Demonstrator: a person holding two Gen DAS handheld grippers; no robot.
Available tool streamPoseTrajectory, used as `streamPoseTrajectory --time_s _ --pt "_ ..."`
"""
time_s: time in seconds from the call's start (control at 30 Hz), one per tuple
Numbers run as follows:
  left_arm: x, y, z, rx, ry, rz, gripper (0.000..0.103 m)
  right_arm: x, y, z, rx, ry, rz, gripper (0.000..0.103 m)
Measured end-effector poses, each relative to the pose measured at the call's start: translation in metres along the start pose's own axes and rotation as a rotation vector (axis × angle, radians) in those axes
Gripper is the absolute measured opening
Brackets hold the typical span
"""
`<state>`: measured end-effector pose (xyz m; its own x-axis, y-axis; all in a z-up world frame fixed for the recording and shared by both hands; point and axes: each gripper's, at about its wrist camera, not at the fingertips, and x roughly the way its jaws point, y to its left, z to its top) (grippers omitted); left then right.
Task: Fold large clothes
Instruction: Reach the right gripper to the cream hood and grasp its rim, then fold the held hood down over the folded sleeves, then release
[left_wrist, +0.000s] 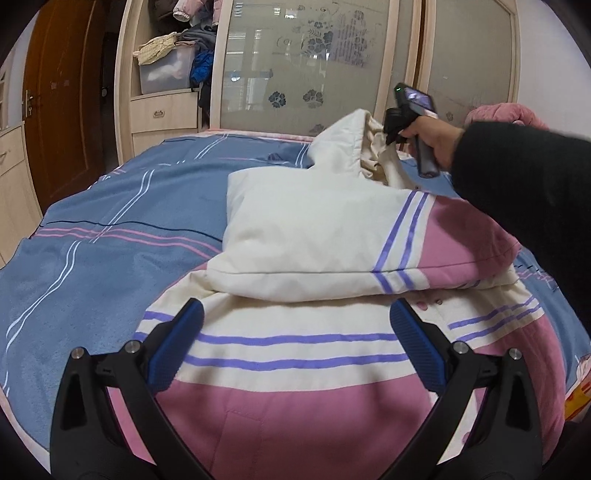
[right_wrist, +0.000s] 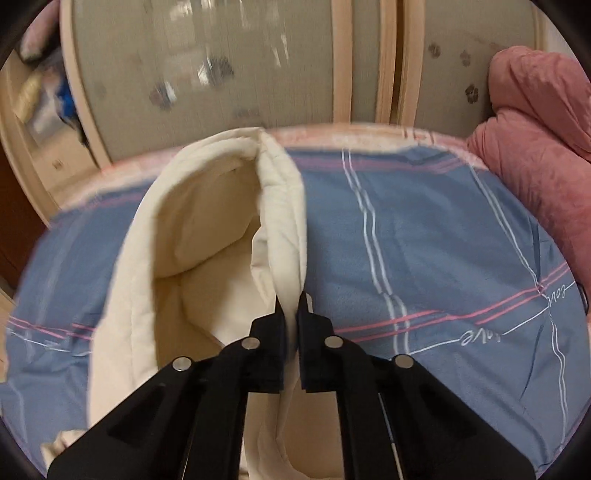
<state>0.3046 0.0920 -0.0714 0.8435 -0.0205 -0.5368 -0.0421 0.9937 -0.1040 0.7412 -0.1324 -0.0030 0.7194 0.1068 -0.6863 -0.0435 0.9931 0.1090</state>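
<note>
A padded jacket (left_wrist: 314, 236), cream and pink with purple stripes, lies partly folded on the bed, one sleeve laid across its body. Its cream hood (right_wrist: 207, 229) stands lifted at the far end. My right gripper (right_wrist: 291, 299) is shut on the hood's right rim, the fabric pinched between its black fingers. In the left wrist view that same right gripper (left_wrist: 388, 138) shows at the hood, held by a hand in a black sleeve. My left gripper (left_wrist: 295, 325) hovers open over the jacket's striped lower part, nothing between its blue pads.
The blue bedsheet (left_wrist: 110, 221) with pink and white stripes covers the bed. A pink blanket (right_wrist: 535, 155) is heaped at the far right. A wardrobe with frosted sliding doors (left_wrist: 295, 66) and open shelves of clothes stands behind the bed; a brown door (left_wrist: 62, 99) is at the left.
</note>
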Motion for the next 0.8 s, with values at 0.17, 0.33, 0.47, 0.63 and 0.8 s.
streamPoseTrajectory --time_s 0.17,0.33,0.47,0.63,0.8 --pt "-0.002 -0.012 0.005 0.037 -0.028 -0.02 0.101 -0.086 -0.016 -0.026 -0.058 -0.13 0.148 0.004" --pt "0.003 -0.032 0.047 0.11 -0.114 -0.043 0.101 -0.126 -0.023 -0.053 -0.097 -0.171 0.225 0.004" --pt "0.058 -0.056 0.12 0.162 -0.093 -0.026 0.101 -0.129 -0.028 -0.061 -0.098 -0.175 0.249 0.004" --pt "0.138 -0.072 0.187 0.18 -0.077 0.083 0.101 -0.126 -0.044 -0.067 -0.016 -0.164 0.32 0.005" --pt "0.234 -0.059 0.218 0.088 0.131 0.107 0.101 -0.131 -0.056 -0.068 0.02 -0.164 0.359 0.005"
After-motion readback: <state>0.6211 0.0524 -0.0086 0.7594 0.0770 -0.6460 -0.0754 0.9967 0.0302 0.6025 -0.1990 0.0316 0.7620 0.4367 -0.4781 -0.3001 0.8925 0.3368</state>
